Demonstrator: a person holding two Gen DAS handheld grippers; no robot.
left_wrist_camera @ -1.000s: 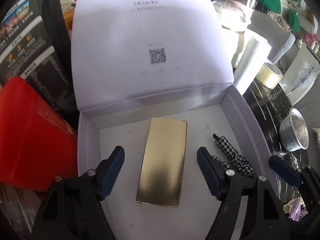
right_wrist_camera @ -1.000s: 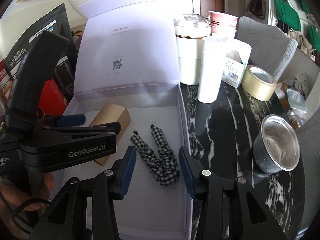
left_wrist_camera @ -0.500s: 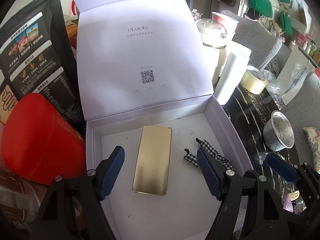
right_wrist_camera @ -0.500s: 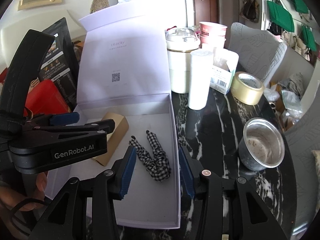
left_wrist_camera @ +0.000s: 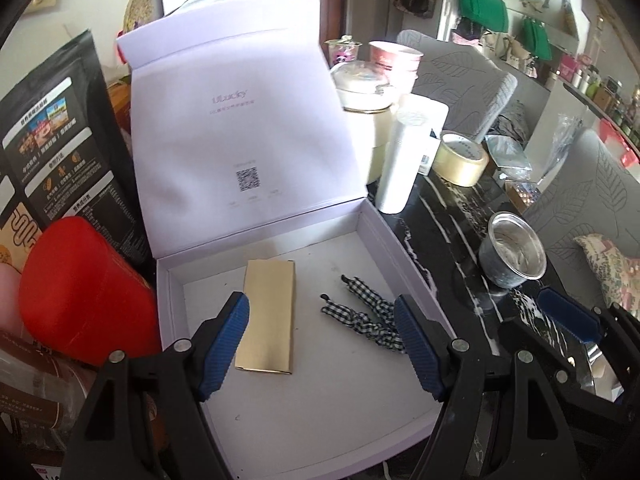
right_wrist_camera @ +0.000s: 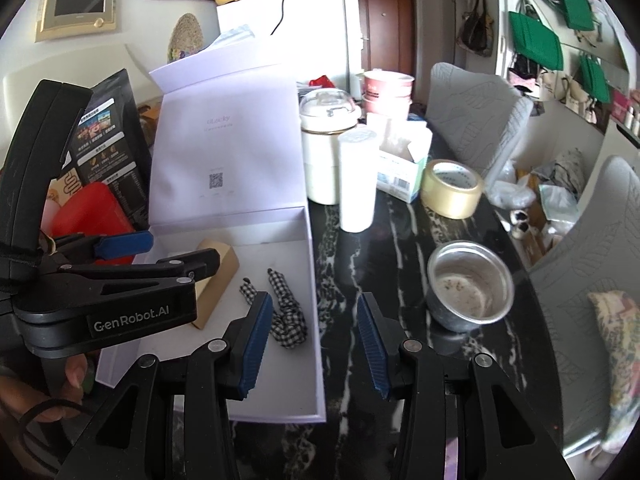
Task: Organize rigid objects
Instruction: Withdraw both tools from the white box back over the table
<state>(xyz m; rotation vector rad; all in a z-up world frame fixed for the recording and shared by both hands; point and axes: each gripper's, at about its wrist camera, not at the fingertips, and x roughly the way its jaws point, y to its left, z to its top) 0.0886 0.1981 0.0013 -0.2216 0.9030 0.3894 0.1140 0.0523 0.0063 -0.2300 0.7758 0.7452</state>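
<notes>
The left hand-held gripper [left_wrist_camera: 322, 344], marked "GenRobot.AI", and the right hand-held gripper [right_wrist_camera: 312, 340] both gape empty. Low in frame, the gold box [left_wrist_camera: 267, 316] and checked cloth tie [left_wrist_camera: 366, 318], its end hidden behind a pad, lie in the white box [left_wrist_camera: 384, 236]. Its lid reads "ULucky"; the smaller print is illegible.

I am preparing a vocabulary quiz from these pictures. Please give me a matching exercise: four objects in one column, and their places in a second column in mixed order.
Column 1
1. gold box
2. checkered fabric tie
3. metal bowl
4. tape roll

Column 2
A. on the black table, near the right gripper
B. inside the white box, left part
C. beside the tall white cylinder, farther back
D. inside the white box, right part

Pairs: 1-B, 2-D, 3-A, 4-C
</notes>
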